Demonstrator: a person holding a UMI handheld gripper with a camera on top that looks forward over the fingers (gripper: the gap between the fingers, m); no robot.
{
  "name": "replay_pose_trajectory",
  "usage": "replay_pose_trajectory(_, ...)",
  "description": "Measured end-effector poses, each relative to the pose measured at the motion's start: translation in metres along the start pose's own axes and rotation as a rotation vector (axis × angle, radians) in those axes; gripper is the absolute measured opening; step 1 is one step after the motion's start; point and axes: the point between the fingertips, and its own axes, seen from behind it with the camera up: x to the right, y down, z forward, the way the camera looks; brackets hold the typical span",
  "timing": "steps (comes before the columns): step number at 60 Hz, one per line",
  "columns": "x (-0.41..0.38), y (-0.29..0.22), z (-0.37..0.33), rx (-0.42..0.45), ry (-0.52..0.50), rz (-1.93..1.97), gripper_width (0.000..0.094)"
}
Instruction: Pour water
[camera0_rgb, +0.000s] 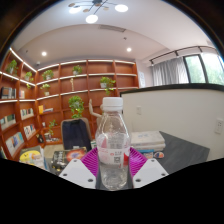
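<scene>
A clear plastic water bottle (112, 140) with a white cap (113, 102) stands upright between my fingers. My gripper (112, 163) is shut on the bottle's lower body, with a magenta pad (90, 161) pressing on each side. The bottle is held up above the table, and its base is hidden between the fingers. I can see only a little water in it, low down. No cup or other vessel shows in this view.
Beyond the bottle a cluttered desk (170, 150) holds a white box (147, 140) and small items. A dark chair (76, 133) stands behind it. Wooden shelves with plants (75, 85) line the far wall. A white partition (180, 115) stands at the right.
</scene>
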Motion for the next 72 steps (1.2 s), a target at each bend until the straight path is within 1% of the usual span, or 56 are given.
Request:
replay_pose_trajectory(1, 0.012, 0.009, 0.009, 0.0, 0.016, -0.023, 0.0398)
replay_pose_trajectory(3, 0.022, 0.012, 0.009, -0.012, 0.054, -0.053, 0.0397)
replay_pose_trajectory(4, 0.039, 0.027, 0.024, -0.009, 0.064, -0.064, 0.0398)
replay_pose_trajectory(5, 0.038, 0.02, 0.014, -0.02, 0.076, -0.072, 0.0399)
replay_pose_trajectory(9, 0.053, 0.031, 0.016, -0.044, 0.11, -0.091, 0.0397)
replay_pose_trajectory(12, 0.074, 0.056, 0.036, -0.042, 0.128, -0.096, 0.0398)
replay_pose_trajectory(16, 0.087, 0.067, 0.037, -0.056, 0.149, -0.104, 0.0398)
replay_pose_trajectory(23, 0.102, 0.093, 0.052, -0.07, 0.152, -0.098, 0.0398)
replay_pose_trajectory(28, 0.103, 0.112, 0.061, -0.094, 0.134, -0.074, 0.0397)
replay_pose_trajectory(29, 0.104, 0.113, 0.057, -0.089, 0.13, -0.066, 0.0404)
replay_pose_trajectory(30, 0.104, 0.109, 0.058, -0.062, 0.128, -0.06, 0.0402)
replay_pose_trajectory(34, 0.102, 0.11, 0.057, -0.057, 0.114, -0.046, 0.0401)
replay_pose_trajectory(36, 0.103, 0.108, 0.058, -0.063, 0.106, -0.051, 0.0436)
replay_pose_trajectory(37, 0.099, 0.111, 0.06, -0.058, 0.106, -0.052, 0.0436)
replay_pose_trajectory(39, 0.099, 0.111, 0.059, -0.057, 0.109, -0.06, 0.0476)
replay_pose_trajectory(40, 0.099, 0.111, 0.059, -0.056, 0.108, -0.063, 0.0479)
replay_pose_trajectory(46, 0.099, 0.113, 0.06, -0.063, 0.111, -0.059, 0.0587)
replay_pose_trajectory(52, 0.096, 0.133, 0.058, -0.124, 0.099, -0.05, 0.08)
replay_pose_trajectory(55, 0.1, 0.137, 0.053, -0.137, 0.099, -0.053, 0.0879)
replay_pose_trajectory(65, 0.105, 0.153, 0.017, -0.17, 0.134, -0.091, 0.0891)
replay_pose_trajectory(68, 0.101, 0.16, 0.004, -0.184, 0.118, -0.091, 0.0892)
replay_pose_trajectory(72, 0.089, 0.164, -0.022, -0.192, 0.067, -0.087, 0.0892)
